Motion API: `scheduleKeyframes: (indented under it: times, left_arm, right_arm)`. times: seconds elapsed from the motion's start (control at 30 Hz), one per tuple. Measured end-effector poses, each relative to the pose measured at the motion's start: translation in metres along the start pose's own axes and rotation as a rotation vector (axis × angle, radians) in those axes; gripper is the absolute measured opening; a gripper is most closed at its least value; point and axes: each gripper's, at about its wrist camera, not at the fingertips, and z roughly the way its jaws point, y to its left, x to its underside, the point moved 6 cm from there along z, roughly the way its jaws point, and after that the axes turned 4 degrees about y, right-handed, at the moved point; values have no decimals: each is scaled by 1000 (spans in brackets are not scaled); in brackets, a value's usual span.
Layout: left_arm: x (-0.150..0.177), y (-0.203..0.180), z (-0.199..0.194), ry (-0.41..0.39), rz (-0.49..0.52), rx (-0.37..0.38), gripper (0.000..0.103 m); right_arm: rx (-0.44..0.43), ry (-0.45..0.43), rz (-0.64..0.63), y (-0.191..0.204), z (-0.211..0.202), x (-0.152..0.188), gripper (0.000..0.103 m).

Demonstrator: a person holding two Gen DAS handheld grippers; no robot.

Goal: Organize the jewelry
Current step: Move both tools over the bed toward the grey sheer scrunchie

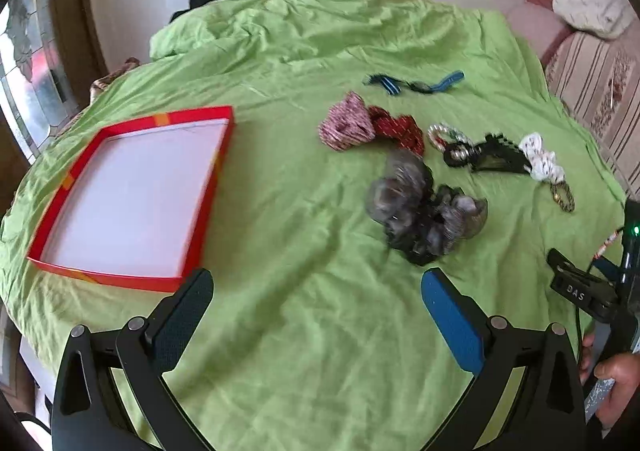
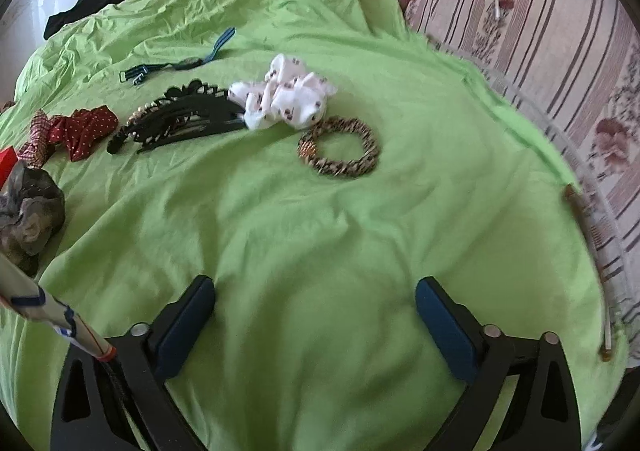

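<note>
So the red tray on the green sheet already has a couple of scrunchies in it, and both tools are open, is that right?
Not quite. The red tray holds nothing, as the left wrist view shows; the scrunchies, like the grey one, lie on the green sheet beside it. The left tool and right tool are indeed open.

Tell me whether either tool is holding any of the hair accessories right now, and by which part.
Nothing is held. The left tool and the right tool are both open above the green sheet, with only cloth between their fingers.
</note>
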Motion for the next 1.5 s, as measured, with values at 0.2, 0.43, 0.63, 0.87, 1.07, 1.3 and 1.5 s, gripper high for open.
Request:
scheduleKeyframes:
  times: [0.2, 0.43, 0.63, 0.87, 1.07, 1.3, 1.5]
  left_arm:
    - [-12, 75, -1, 0, -113, -63, 103]
    - [-18, 82, 38, 84, 14, -124, 92]
    - [-16, 101, 62, 179, -14, -185, 43]
    - [7, 125, 47, 240, -126, -110, 21]
    - [7, 128, 10, 173, -163, -36, 21]
    - [-15, 93, -41, 27, -85, 52, 54]
    - [-19, 55, -56, -10, -29, 112, 70]
  right_arm:
    - [30, -159, -29, -2, -44, -2, 97]
    - [14, -173, -54, 10, -53, 2, 96]
    - [26, -158, -68, 12, -52, 11, 92]
    - [22, -145, -67, 14, -52, 14, 91]
    - [16, -127, -75, 16, -49, 16, 91]
    - [19, -118, -75, 15, -61, 32, 91]
    - [15, -122, -74, 12, -80, 41, 91]
